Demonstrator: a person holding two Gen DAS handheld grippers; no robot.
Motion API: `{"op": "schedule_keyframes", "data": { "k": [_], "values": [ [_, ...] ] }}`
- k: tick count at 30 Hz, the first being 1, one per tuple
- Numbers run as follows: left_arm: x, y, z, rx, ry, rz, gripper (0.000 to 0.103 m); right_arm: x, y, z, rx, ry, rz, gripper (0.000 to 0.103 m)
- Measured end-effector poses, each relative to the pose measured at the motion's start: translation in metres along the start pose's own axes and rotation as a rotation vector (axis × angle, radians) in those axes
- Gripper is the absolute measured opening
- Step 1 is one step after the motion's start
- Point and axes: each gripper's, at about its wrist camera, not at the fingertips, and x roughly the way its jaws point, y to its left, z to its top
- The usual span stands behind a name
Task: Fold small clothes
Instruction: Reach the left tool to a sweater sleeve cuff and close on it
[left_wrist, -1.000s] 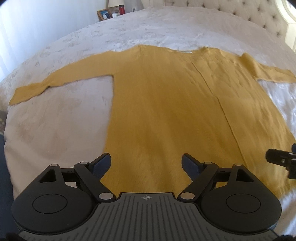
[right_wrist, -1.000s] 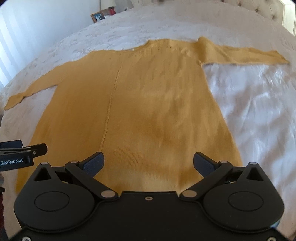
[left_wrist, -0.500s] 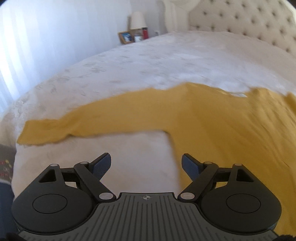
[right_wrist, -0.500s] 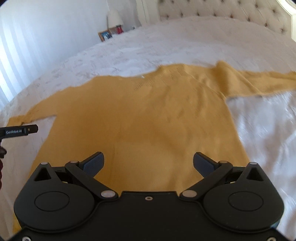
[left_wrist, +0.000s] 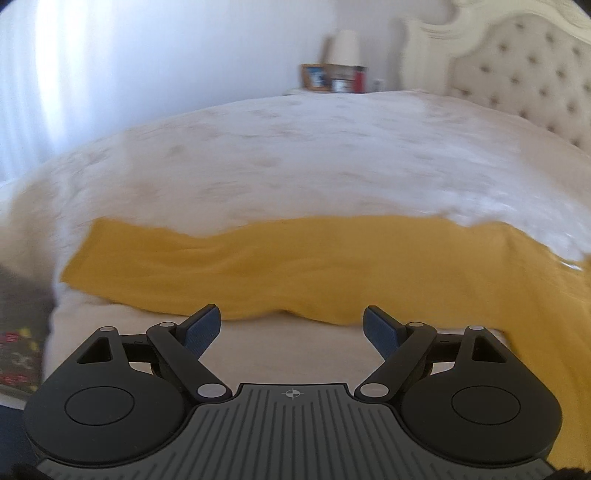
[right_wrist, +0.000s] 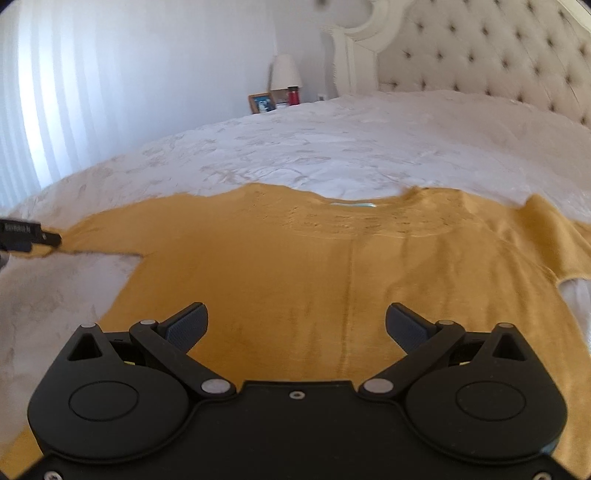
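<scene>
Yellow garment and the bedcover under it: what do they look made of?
Yellow garment: looks like a soft fine knit, matte, with faint ribbing and openwork stitching below the neckline; fibre unclear.
Bedcover: white woven fabric with a raised, quilted-looking floral pattern and a slight sheen; blur leaves the weave open.

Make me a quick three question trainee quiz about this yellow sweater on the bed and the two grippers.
1. True or false: the left gripper is clamped on the mustard-yellow knit sweater's long sleeve.
2. What white quilted surface does the sweater lie on?
3. The right gripper hovers over: A) the sweater's body, B) the cuff, C) the tufted headboard.

Key: 1 false, its jaws are open and empty; 2 the bed; 3 A.
</scene>
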Motion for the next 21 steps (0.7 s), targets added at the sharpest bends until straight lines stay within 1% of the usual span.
{"op": "schedule_keyframes", "data": {
  "k": [4,9,13,15,17,18,20,21],
  "values": [
    [0.014,0.039,0.004,-0.102,0.023,0.051,0.085,0.009,0.008,-0.011,-0.053,0.007,-0.010,0.102],
    [0.035,0.082,0.005,-0.244,0.053,0.101,0.085,0.013,0.004,-0.018,-0.027,0.018,-0.007,0.102],
    [0.053,0.108,0.012,-0.348,0.037,0.079,0.085,0.016,0.005,-0.020,-0.020,0.031,-0.006,0.102],
    [0.060,0.114,0.018,-0.378,0.023,0.064,0.085,0.018,0.006,-0.021,-0.026,0.044,-0.011,0.102],
    [0.063,0.118,0.020,-0.406,0.016,0.052,0.081,0.021,0.007,-0.021,-0.031,0.051,-0.017,0.102],
    [0.064,0.120,0.022,-0.427,0.012,0.050,0.073,0.022,0.007,-0.021,-0.032,0.053,-0.018,0.102],
    [0.067,0.122,0.027,-0.435,0.018,0.054,0.011,0.022,0.007,-0.022,-0.032,0.052,-0.020,0.102],
    [0.066,0.120,0.031,-0.435,0.025,0.059,0.007,0.021,0.007,-0.023,-0.031,0.051,-0.021,0.102]
  ]
}}
